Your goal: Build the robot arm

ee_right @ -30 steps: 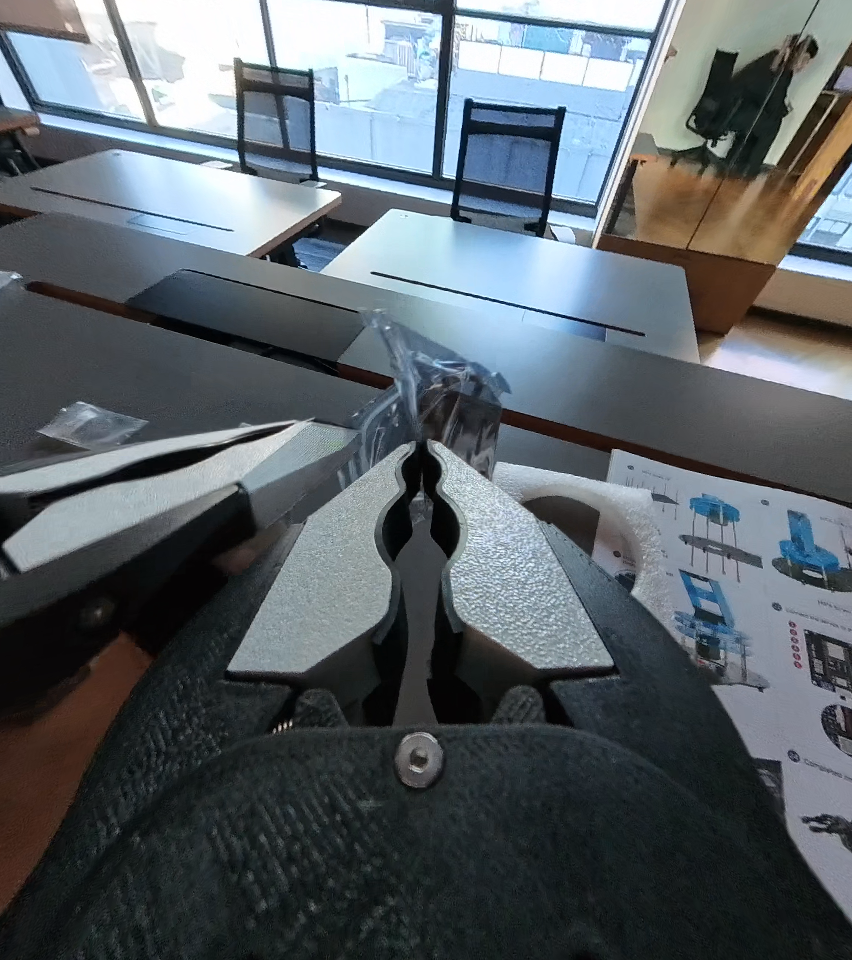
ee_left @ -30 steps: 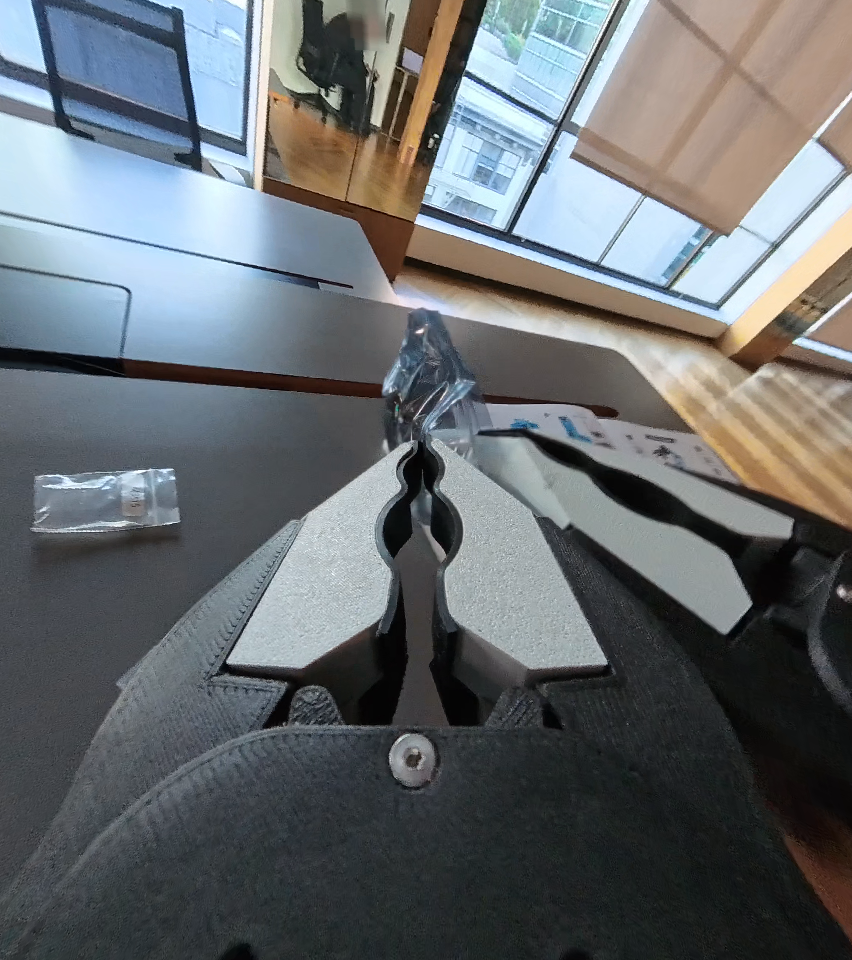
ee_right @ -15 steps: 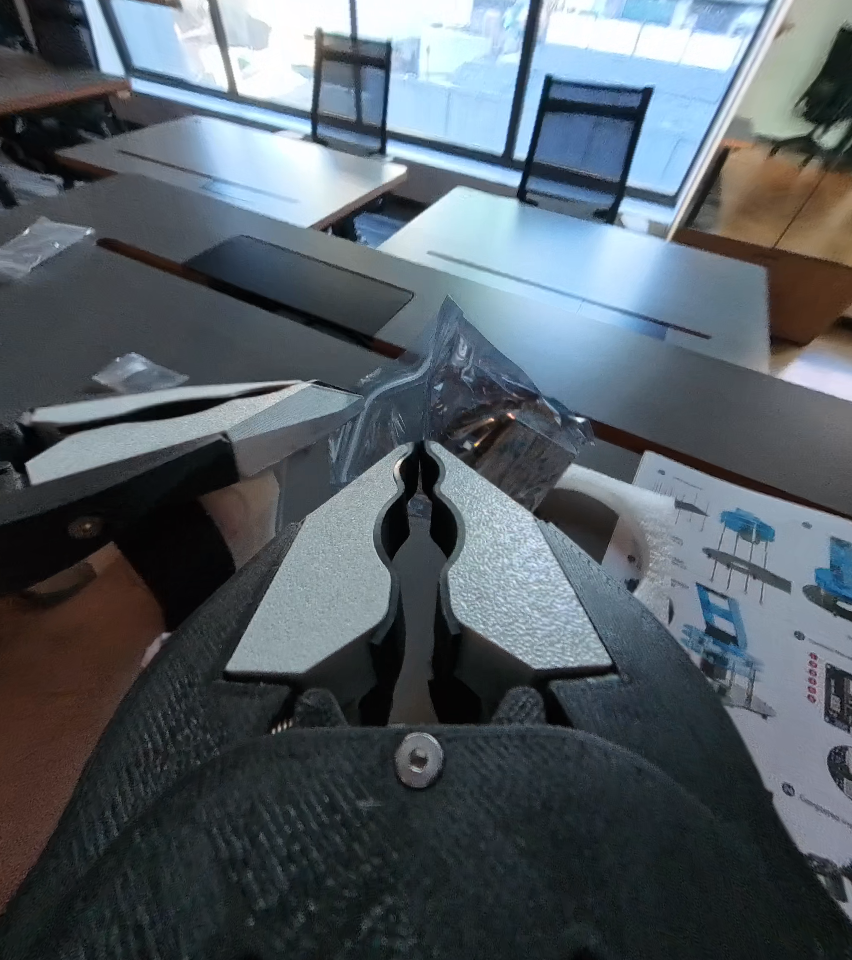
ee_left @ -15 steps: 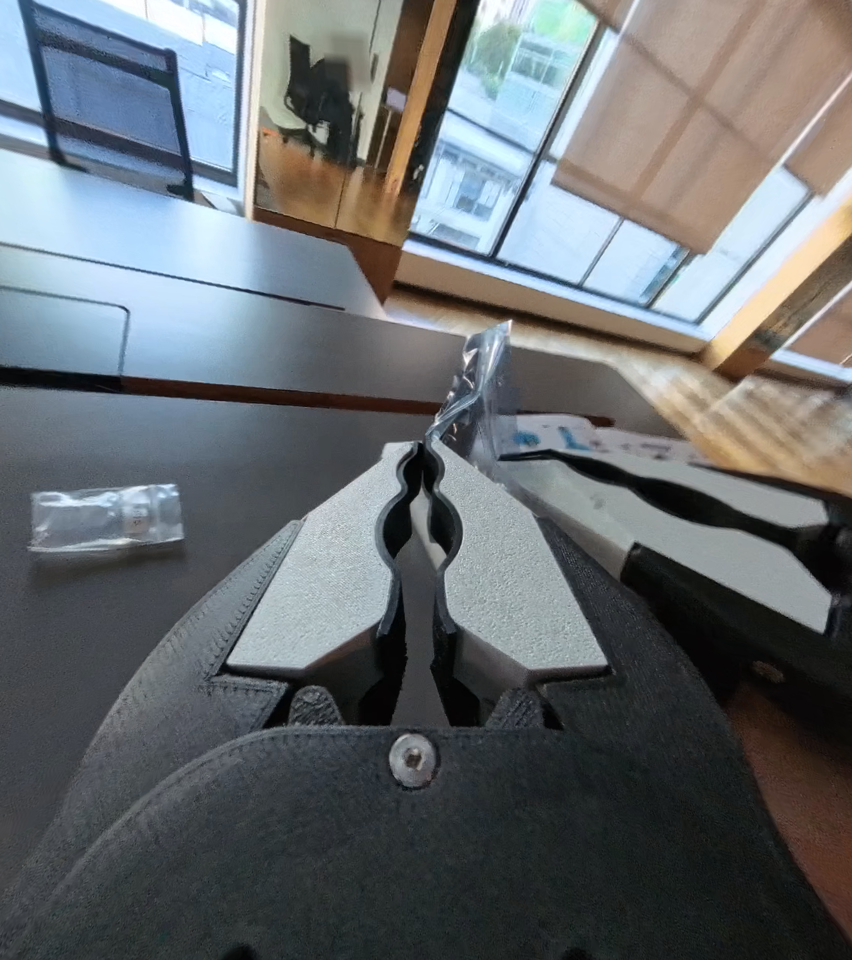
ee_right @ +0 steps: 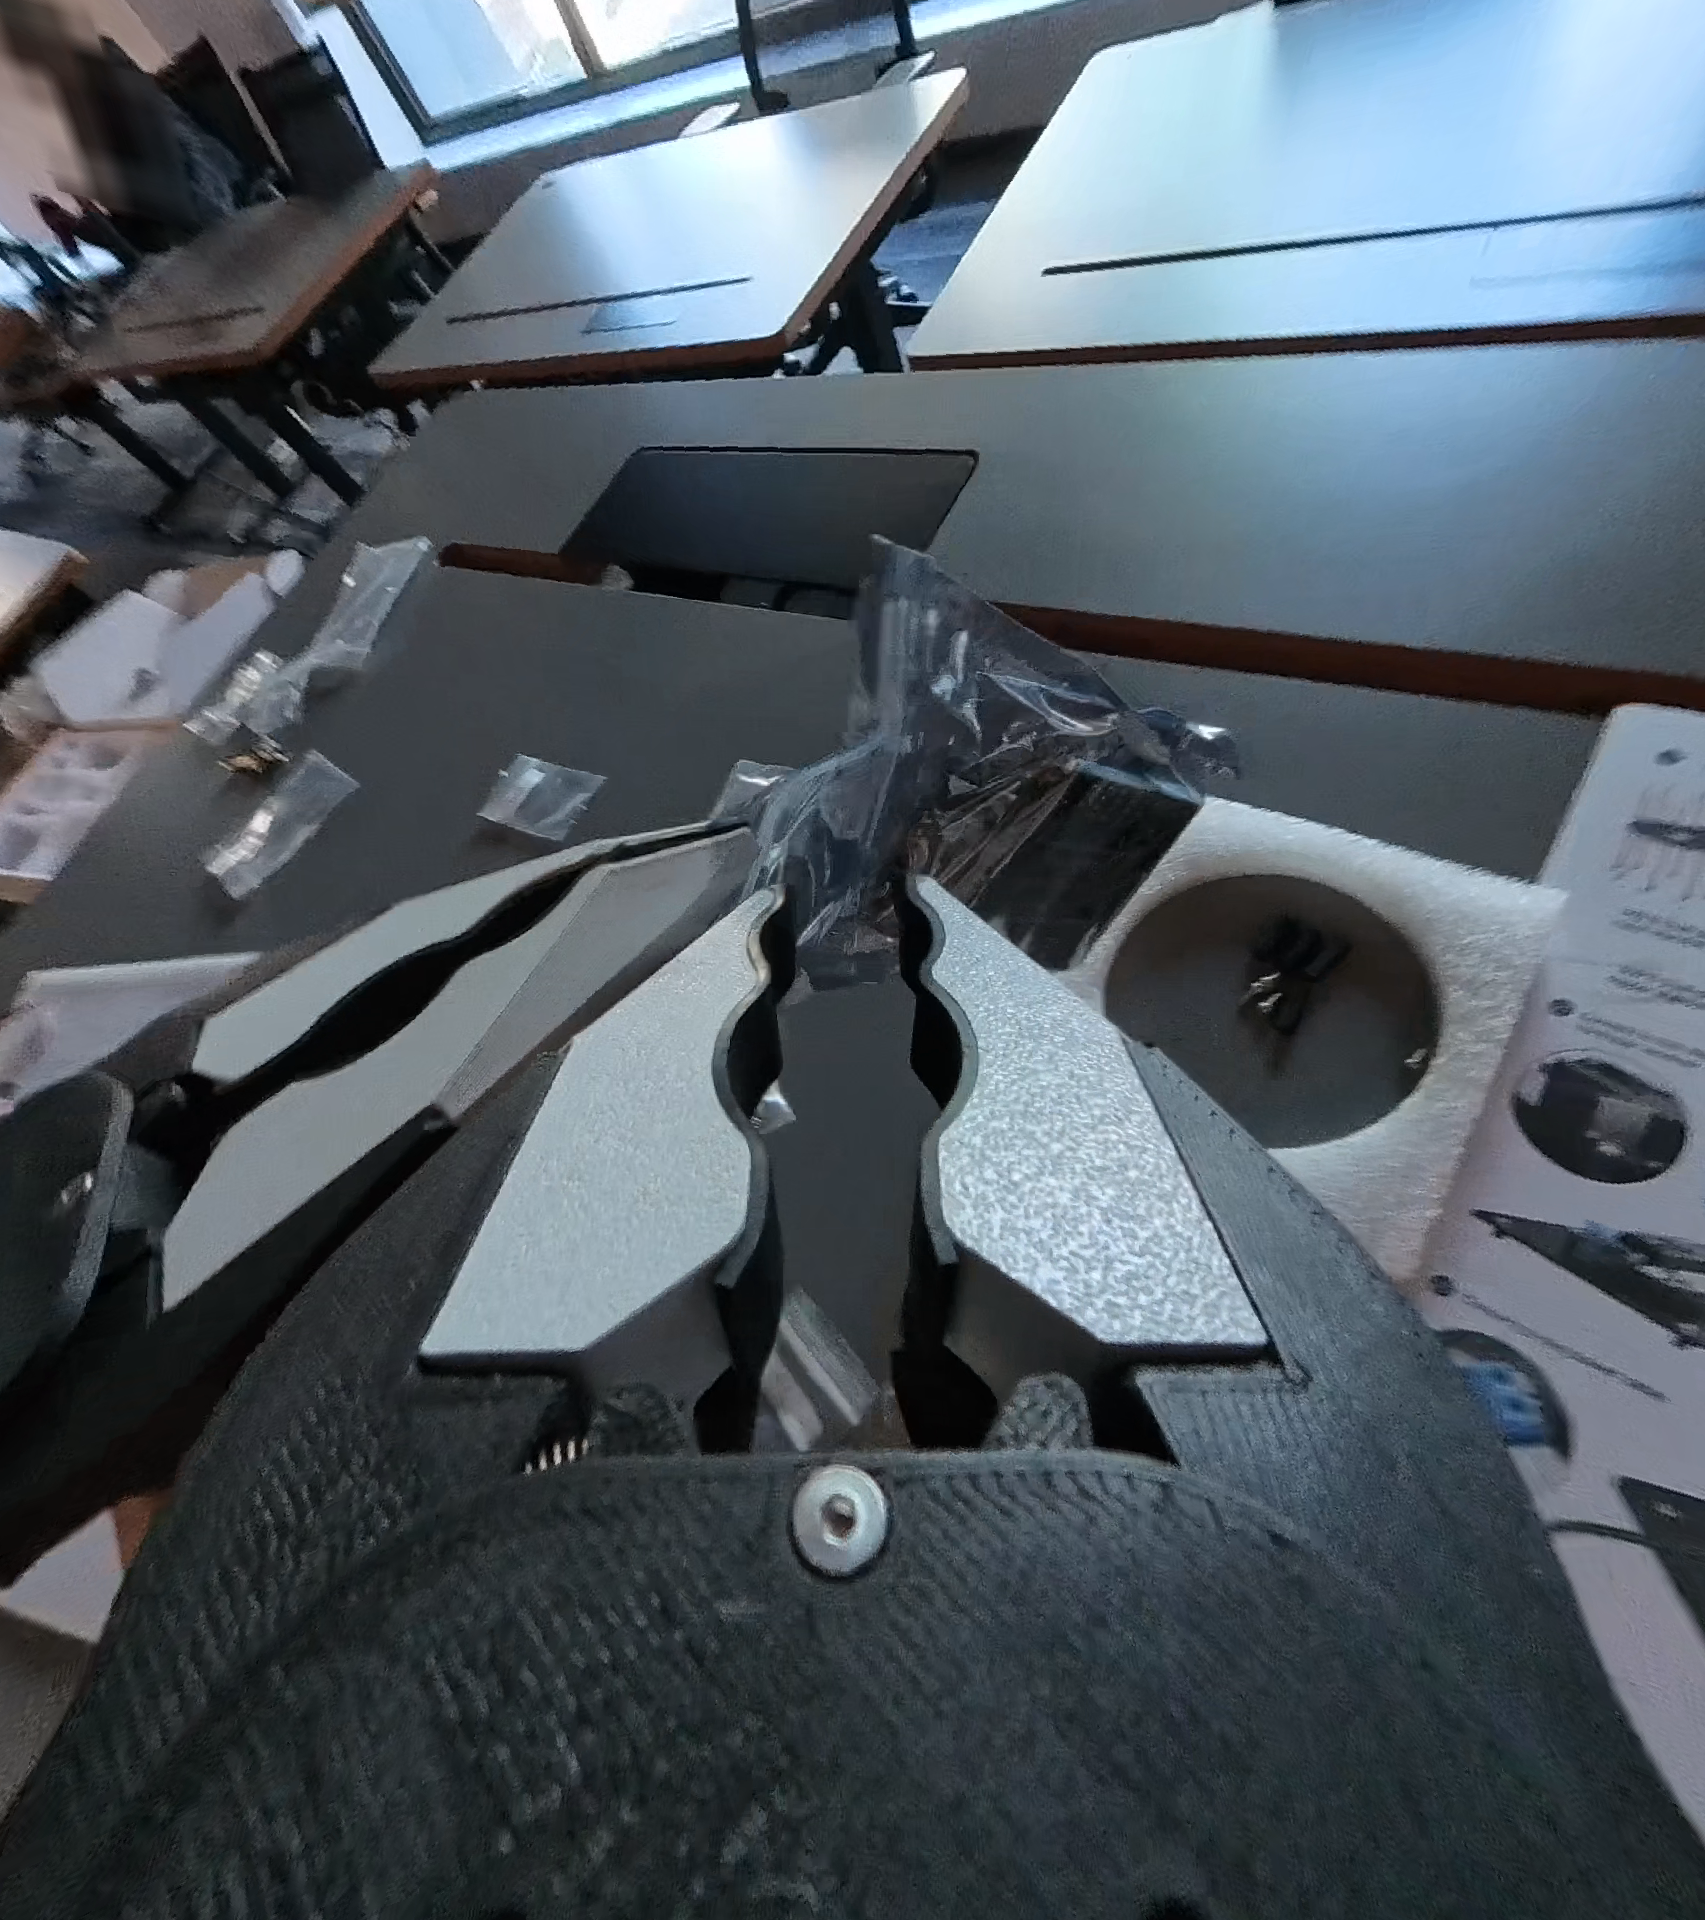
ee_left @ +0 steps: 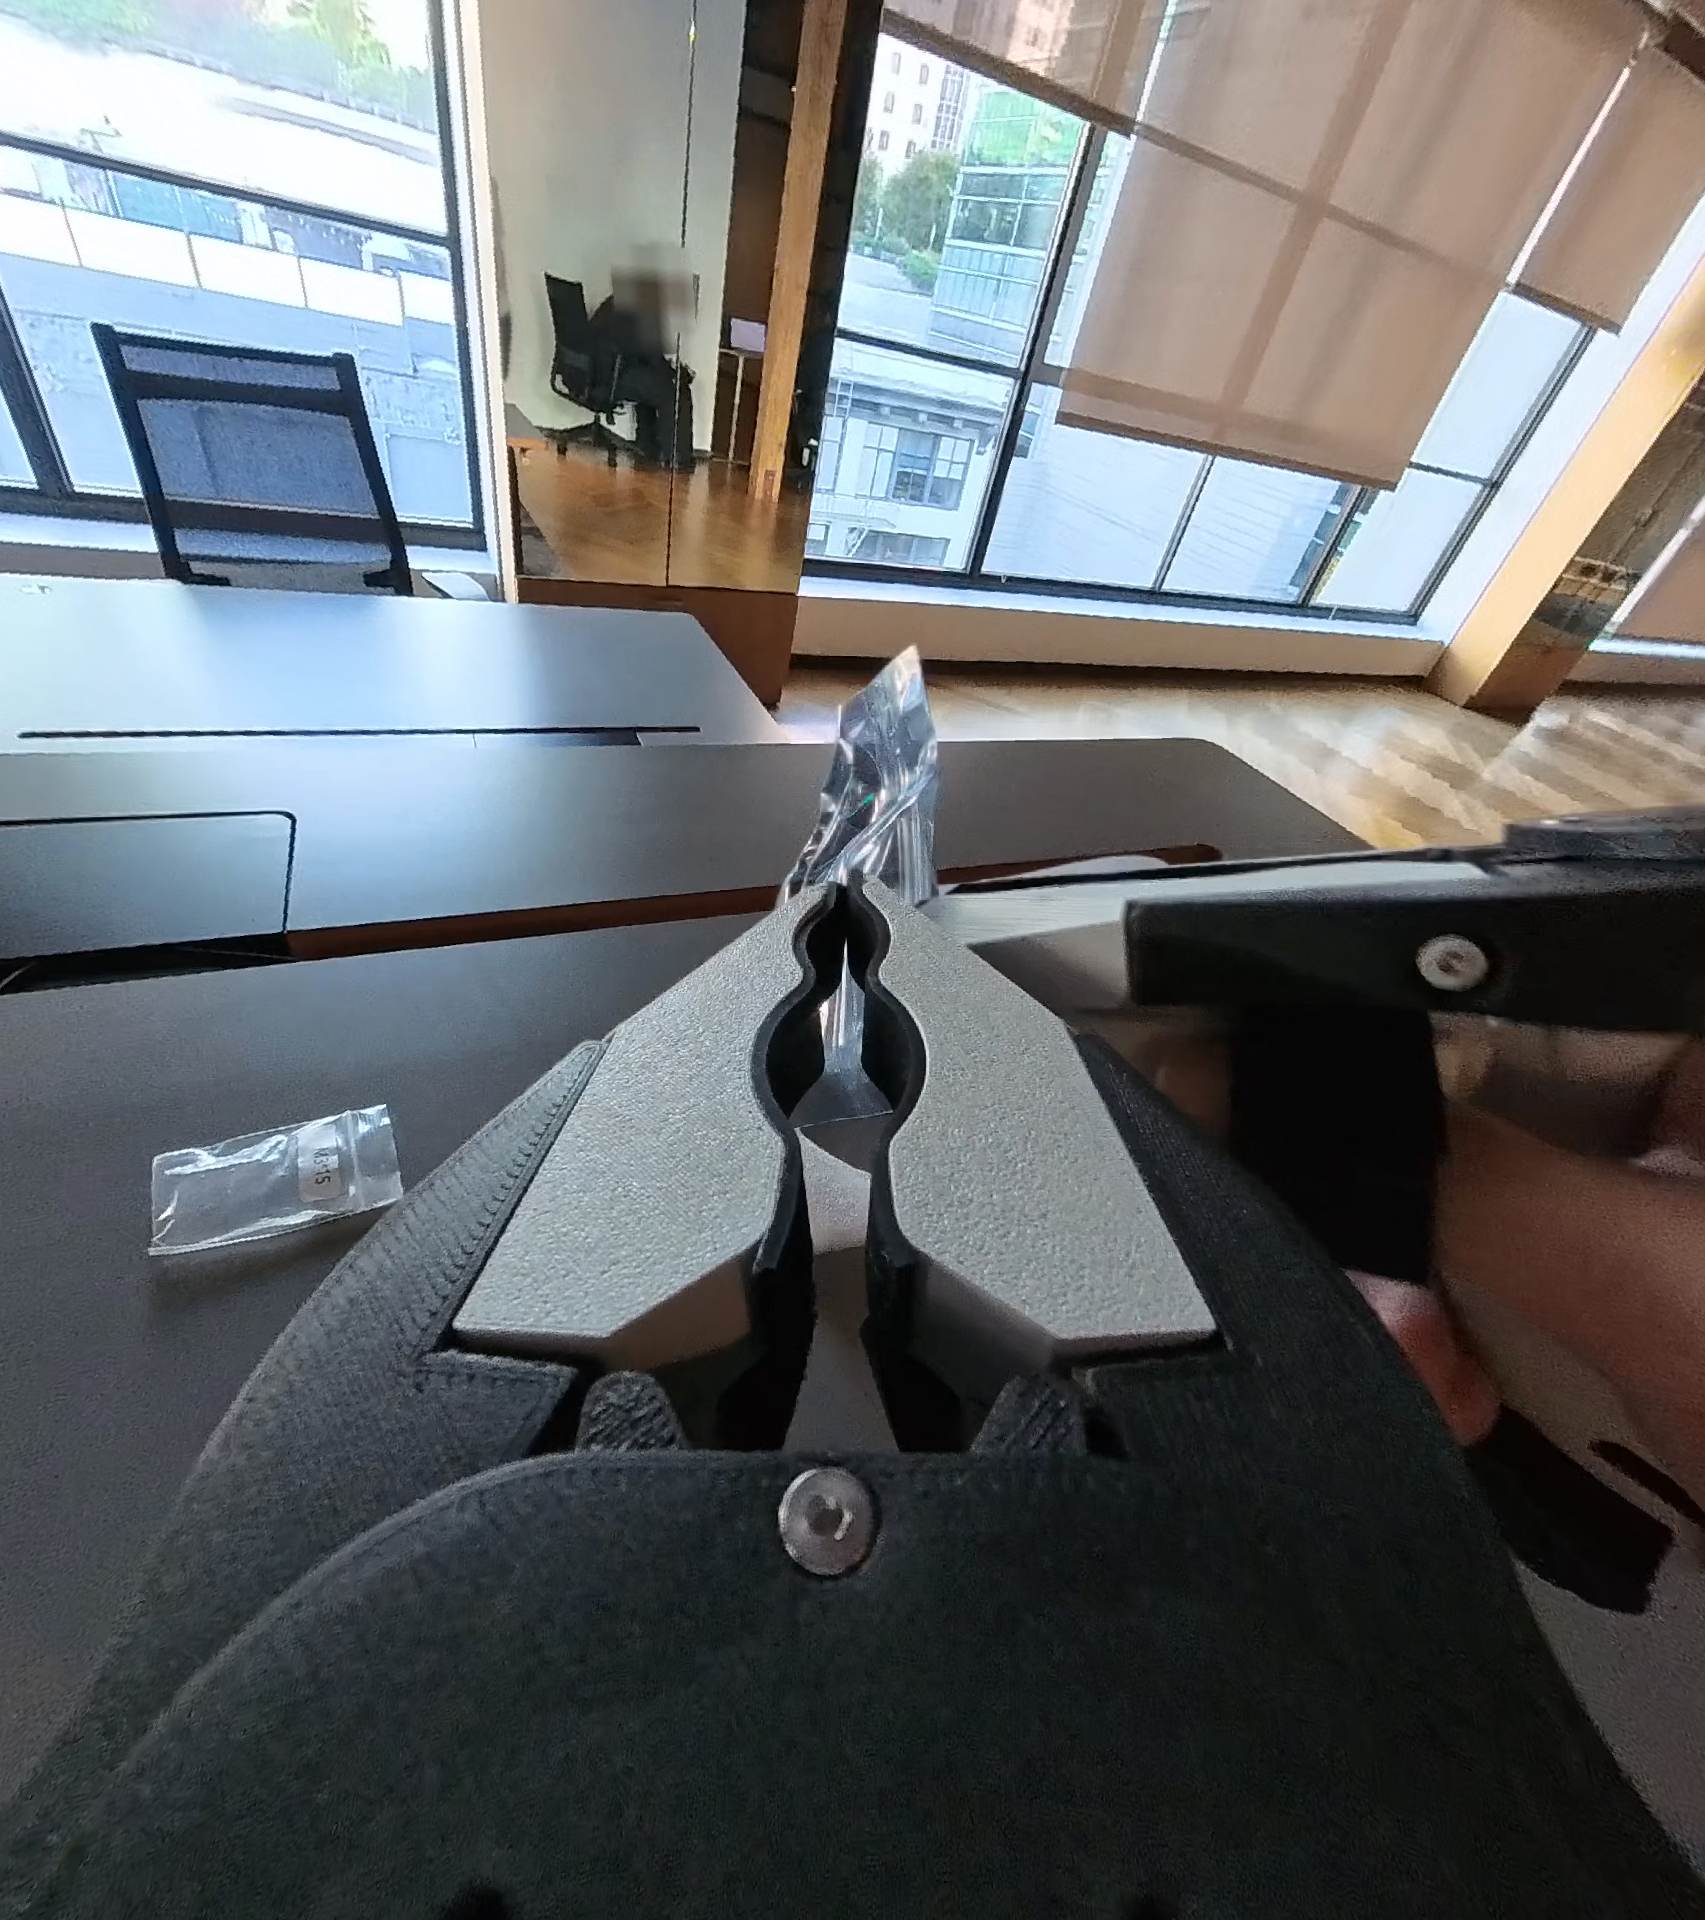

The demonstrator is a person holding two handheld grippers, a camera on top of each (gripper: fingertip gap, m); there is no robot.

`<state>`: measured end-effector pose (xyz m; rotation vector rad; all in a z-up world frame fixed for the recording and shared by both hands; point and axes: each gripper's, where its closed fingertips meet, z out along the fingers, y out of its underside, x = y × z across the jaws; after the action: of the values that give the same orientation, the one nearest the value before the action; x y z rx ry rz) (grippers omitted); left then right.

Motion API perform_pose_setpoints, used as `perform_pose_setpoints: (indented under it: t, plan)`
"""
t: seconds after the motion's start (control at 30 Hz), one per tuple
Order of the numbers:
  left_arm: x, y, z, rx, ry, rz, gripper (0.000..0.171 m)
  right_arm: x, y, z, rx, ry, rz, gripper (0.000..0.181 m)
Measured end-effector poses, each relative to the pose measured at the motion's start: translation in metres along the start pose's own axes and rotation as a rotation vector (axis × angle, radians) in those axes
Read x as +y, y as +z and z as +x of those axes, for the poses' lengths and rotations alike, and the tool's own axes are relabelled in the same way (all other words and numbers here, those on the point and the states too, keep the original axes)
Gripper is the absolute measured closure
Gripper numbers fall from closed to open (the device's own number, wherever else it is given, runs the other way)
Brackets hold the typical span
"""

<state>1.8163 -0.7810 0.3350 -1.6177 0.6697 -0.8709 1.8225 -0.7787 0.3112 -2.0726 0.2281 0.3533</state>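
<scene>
i'm holding the left gripper pressed together on the lower edge of a clear plastic bag, so the bag is standing up out of the tips, its long axis running up and away from me. in the right wrist view the same bag is hanging crumpled, with something dark and boxy inside it, straight ahead of the right gripper. that gripper's jaws are standing spread apart, with the bag's crinkled lower part reaching into the gap at the tips; i can't tell whether either finger is touching the film.

the left gripper is coming in from the left in that view, its tips just beside the right one's, so both are meeting at the same bottom corner of the bag. the bag is sitting above the dark table, just left of a white foam block with a round hole, and a printed sheet is lying further right. a small flat bag is lying well apart on the left.
</scene>
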Motion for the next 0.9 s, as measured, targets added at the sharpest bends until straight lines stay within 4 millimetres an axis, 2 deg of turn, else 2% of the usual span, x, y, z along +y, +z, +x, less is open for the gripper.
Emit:
perform_pose_setpoints:
  t: [0.07,0.13,0.3,0.37,0.47,0.53,0.63,0.7,0.73,0.8,0.83,0.9]
  plan:
    - [0.001,-0.002,0.002,0.002,0.026,0.0,0.171,-0.002,0.003,0.0,-0.04,0.079,0.029,0.166]
    - [0.006,-0.001,0.004,-0.007,0.049,-0.019,0.171,0.0,0.006,0.001,-0.044,0.081,0.015,0.178]
    - [0.017,-0.003,0.002,-0.04,0.047,-0.023,0.171,0.01,0.009,0.006,0.093,-0.179,-0.115,0.181]
    - [0.012,-0.008,0.006,0.008,0.043,0.022,0.171,0.006,0.004,0.004,0.099,-0.27,-0.144,0.181]
    - [-0.003,-0.027,0.009,0.143,-0.05,0.126,0.164,0.002,-0.007,-0.012,-0.005,-0.397,-0.171,0.181]
    - [-0.015,-0.045,-0.004,0.202,-0.146,0.2,0.149,0.0,-0.019,-0.019,-0.04,-0.468,-0.191,0.181]
    - [-0.028,-0.073,-0.049,0.258,-0.382,0.312,0.137,-0.002,-0.043,-0.036,-0.16,-0.521,-0.198,0.181]
    - [-0.024,-0.082,-0.074,0.331,-0.585,0.34,0.124,-0.003,-0.064,-0.058,-0.325,-0.477,-0.189,0.181]
    - [-0.018,-0.081,-0.08,0.374,-0.66,0.319,0.114,-0.004,-0.074,-0.065,-0.384,-0.449,-0.186,0.181]
    - [-0.012,-0.084,-0.076,0.515,-0.764,0.309,0.098,-0.007,-0.093,-0.076,-0.486,-0.414,-0.175,0.181]
    - [-0.013,-0.088,-0.069,0.607,-0.823,0.314,0.101,-0.009,-0.099,-0.079,-0.519,-0.395,-0.167,0.181]
    - [-0.009,-0.089,-0.047,0.751,-0.886,0.27,0.096,-0.013,-0.112,-0.088,-0.601,-0.363,-0.144,0.181]
